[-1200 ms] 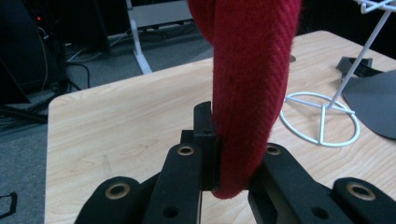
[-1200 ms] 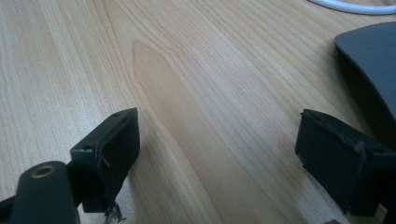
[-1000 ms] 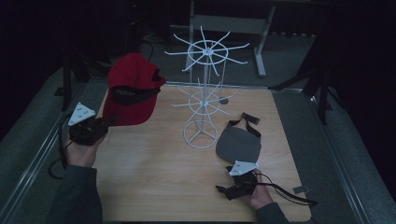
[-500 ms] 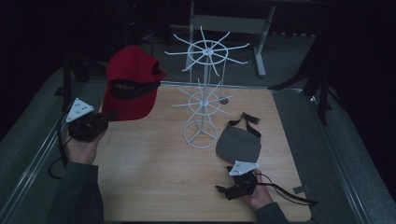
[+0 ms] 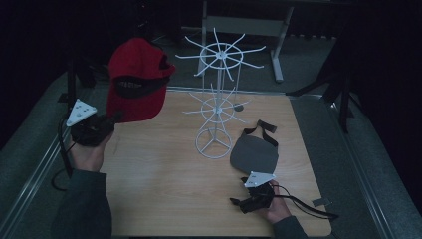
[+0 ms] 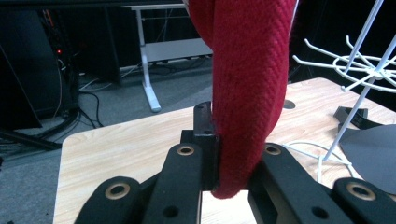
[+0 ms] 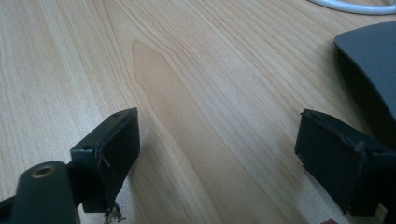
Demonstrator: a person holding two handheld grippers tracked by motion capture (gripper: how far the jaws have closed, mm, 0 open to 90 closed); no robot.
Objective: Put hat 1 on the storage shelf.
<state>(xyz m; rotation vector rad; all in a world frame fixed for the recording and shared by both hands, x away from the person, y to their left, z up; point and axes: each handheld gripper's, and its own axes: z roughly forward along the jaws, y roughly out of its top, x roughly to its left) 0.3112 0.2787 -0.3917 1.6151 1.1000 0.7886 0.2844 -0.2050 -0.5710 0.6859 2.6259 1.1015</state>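
Between black jaws, ribbed red cap

Legible text, labels, brands, numbers, signs: none. The red cap, the grey cap, the white wire rack and the worktop carry no readable marking.

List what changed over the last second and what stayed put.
The left gripper, shut on the red cap, lifted it a little higher and farther from the person, toward the white wire rack. Nothing was grasped or released. The right gripper stayed open, low over the table beside the grey cap, which did not move; the rack also kept its place.
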